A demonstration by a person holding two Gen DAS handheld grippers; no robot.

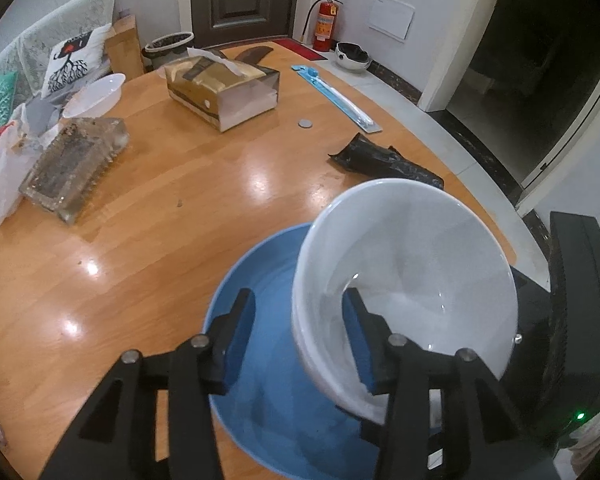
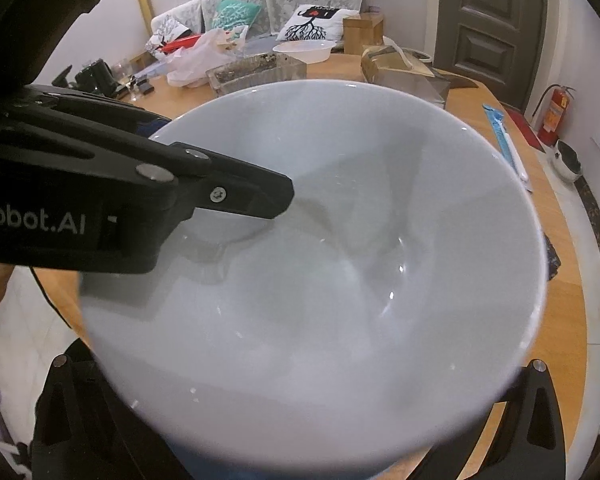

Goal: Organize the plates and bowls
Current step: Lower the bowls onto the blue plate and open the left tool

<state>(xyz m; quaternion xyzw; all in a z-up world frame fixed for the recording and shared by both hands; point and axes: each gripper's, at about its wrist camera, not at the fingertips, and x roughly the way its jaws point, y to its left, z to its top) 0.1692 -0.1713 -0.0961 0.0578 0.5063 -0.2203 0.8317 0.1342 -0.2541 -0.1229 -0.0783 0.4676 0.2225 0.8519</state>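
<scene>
1. Since the table point(image 1: 160, 240) is glossy wood and its curved edge runs close by on the right, anything let go badly here could skate on the smooth top and go over that edge to the tiled floor.
2. Next is the blue plate point(image 1: 260, 280), which lies flat on the table directly under the work. It probably takes the first knock if the load above drops, and a hard landing could chip it or shove it towards the edge.
3. Over that plate, the white bowl point(image 1: 412, 248) is tilted steeply, its mouth turned towards the left camera. Whether its foot touches the plate I cannot tell. Glazed and slick, it is the likeliest thing to slip, roll on its rim, or land crooked instead of nesting.
4. Spread wide, the left gripper point(image 1: 298, 300) straddles the bowl's near wall. One finger point(image 1: 360, 332) sits inside against the glaze, while the other point(image 1: 236, 332) stands clear outside, so nothing is pinched. Closing off-centre could lever the bowl further over; pulling away sideways could hook the rim.
5. From below, the right gripper point(image 2: 300, 432) shows its arms far apart, but the bowl hides the tips. I cannot tell whether they bear on it. If they do not, the bowl has little real support.
6. Just beyond the bowl lies a crumpled black bag point(image 1: 384, 162). A sliding bowl could ride up on it and tip.
7. Well apart, the coin point(image 1: 305, 123) is hardly a hazard.
</scene>
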